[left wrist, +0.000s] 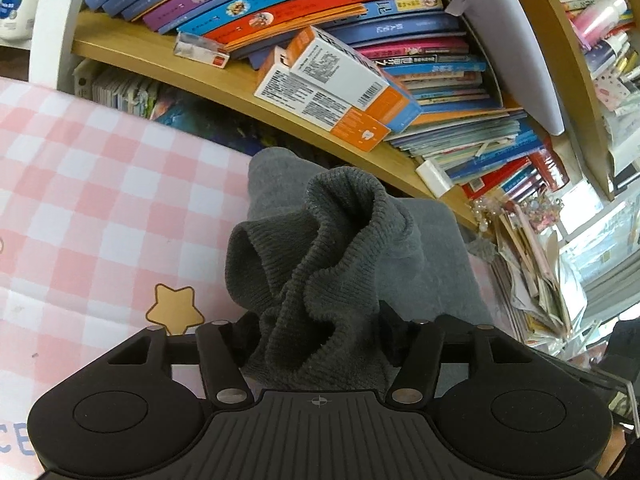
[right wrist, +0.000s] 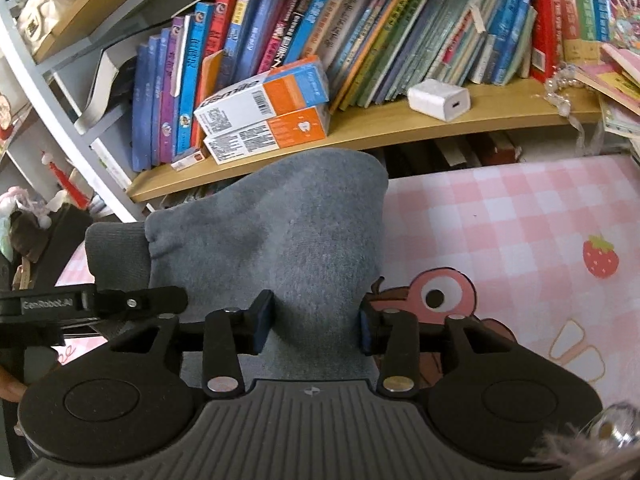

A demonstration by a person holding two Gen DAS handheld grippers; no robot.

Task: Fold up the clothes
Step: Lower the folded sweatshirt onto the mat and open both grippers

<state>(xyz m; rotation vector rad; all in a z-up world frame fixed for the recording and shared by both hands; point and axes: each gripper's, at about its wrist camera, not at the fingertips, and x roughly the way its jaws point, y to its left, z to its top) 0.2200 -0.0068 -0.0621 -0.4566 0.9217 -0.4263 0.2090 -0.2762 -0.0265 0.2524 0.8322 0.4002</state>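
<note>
Nearest in the left wrist view, the left gripper has the bunched ribbed cuff of a grey garment between its fingers; the knit fills the gap and hides the pads, so whether they press on it cannot be told. The ribbed folds rise in a loose heap straight ahead of that gripper, with the paler fleece body of the garment spread behind and to the right.

In the right wrist view, the right gripper straddles a fold of the same grey garment. Its blue pads stand at a middling width, close against the cloth on both sides, but a firm pinch cannot be confirmed. The left gripper's black fingers show at the left edge of this view, beside the ribbed cuff.

The garment lies on a worktop covered by a pink checked mat with a strawberry print and a cartoon figure. To the right of the garment the mat is bare and open up to its far edge. In the left wrist view the mat is likewise bare to the left, with a yellow star print just beside the gripper.

Farther off, the garment's far edge reaches the back edge of the mat, just under a wooden shelf. Two orange and white boxes lie stacked on that shelf board, a white charger block to their right, and rows of leaning books behind.
</note>
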